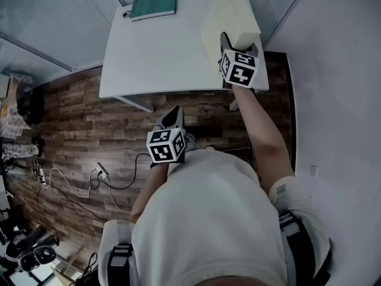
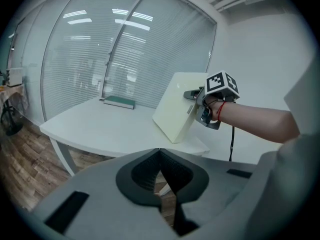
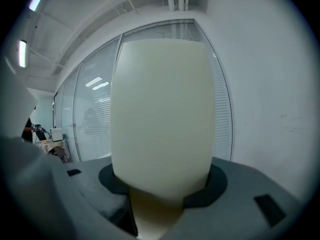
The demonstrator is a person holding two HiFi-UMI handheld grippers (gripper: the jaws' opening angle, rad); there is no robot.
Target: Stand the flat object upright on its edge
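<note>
A thick cream slab [image 1: 229, 16] is tipped up at the right near corner of the white table [image 1: 161, 58]. In the left gripper view the cream slab [image 2: 177, 109] leans, with its lower edge down on the table [image 2: 100, 126]. My right gripper [image 1: 229, 43] is shut on the slab's near end, and the right gripper [image 2: 197, 96] shows the same grip from the side. The slab [image 3: 162, 114] fills the right gripper view between the right gripper's [image 3: 162, 194] pads. My left gripper [image 1: 172, 115] hangs low in front of the table, over the floor. The left gripper [image 2: 160, 156] is shut on nothing.
A green book [image 1: 153, 6] lies at the table's far edge, also visible as the green book [image 2: 119, 102] in the left gripper view. A power strip and cables [image 1: 98, 171] lie on the wood floor at left. A glass wall stands behind the table, a white wall at right.
</note>
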